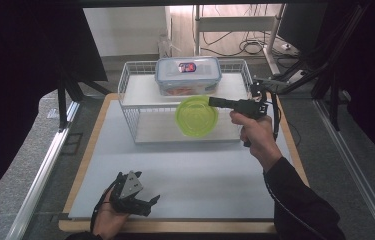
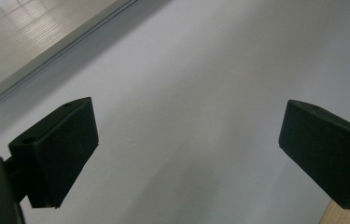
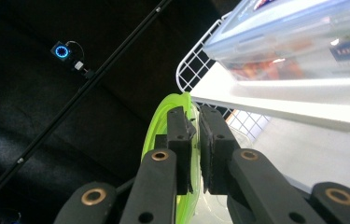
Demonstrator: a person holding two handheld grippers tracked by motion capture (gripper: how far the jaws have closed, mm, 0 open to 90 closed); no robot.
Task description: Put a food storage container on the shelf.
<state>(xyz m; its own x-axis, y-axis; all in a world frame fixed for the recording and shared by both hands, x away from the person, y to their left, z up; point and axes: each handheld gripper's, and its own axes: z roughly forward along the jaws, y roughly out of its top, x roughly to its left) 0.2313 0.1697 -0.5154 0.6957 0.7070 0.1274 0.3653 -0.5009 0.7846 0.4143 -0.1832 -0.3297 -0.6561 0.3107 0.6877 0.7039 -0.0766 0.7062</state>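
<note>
At the front of a white wire two-tier rack [image 1: 130, 85], a round translucent green plastic lid [image 1: 196, 116] hangs on edge, pinched at its rim by the right gripper [image 1: 214, 102], whose black fingers [image 3: 180, 140] are closed on the thin plastic. The lid sits level with the gap between the rack's upper shelf and its lower one, clear of the tabletop [image 1: 185, 170], its face turned toward the person. In the right gripper view the green rim [image 3: 161, 122] runs up between the two pads, with the shelf edge just beside it. On the rack's top shelf rests a clear rectangular plastic food container with a blue-edged snap lid [image 1: 188, 75], a small label on top. A dark-sleeved right hand [image 1: 256, 132] holds the tool level, pointing left. Well apart, near the front edge of the pale grey tabletop, the left gripper [image 1: 145, 202] rests in the other hand, its fingers [image 2: 60, 154] spread wide over bare surface, holding nothing.
</note>
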